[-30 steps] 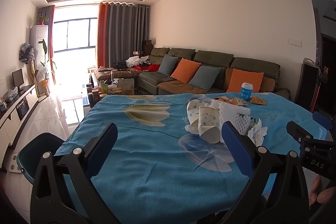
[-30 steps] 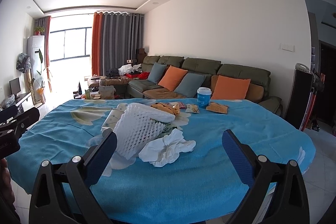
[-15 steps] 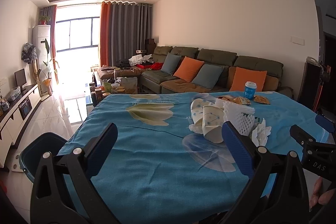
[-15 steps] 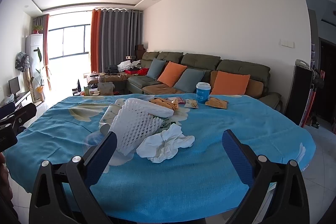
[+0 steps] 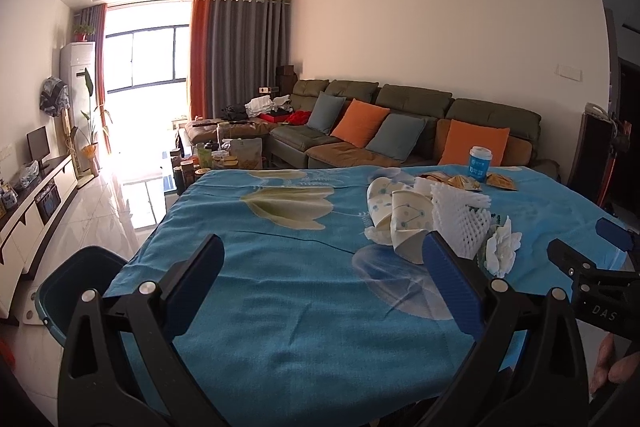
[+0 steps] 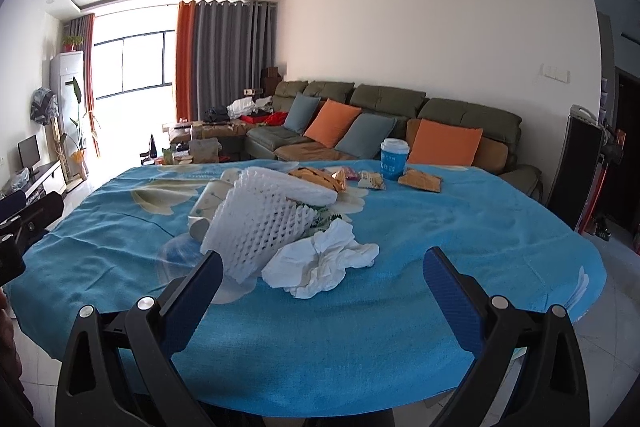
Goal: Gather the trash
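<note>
White tissue [image 6: 320, 263] and foam netting [image 6: 260, 223] now sit nearer on the blue table [image 6: 460, 227] — both tongs, left gripper [image 5: 320, 291] and right gripper [image 6: 320, 291], have edged closer, spread wide, empty — pickup looks imminent.

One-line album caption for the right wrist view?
Open right gripper faces crumpled tissue and foam netting on a blue tablecloth.

Both tongs hover spread wide and empty above the near edge of the surface [image 5: 280, 307]: the left tongs [image 5: 320, 281] toward its left end, the right tongs [image 6: 322, 289] beside them.
</note>
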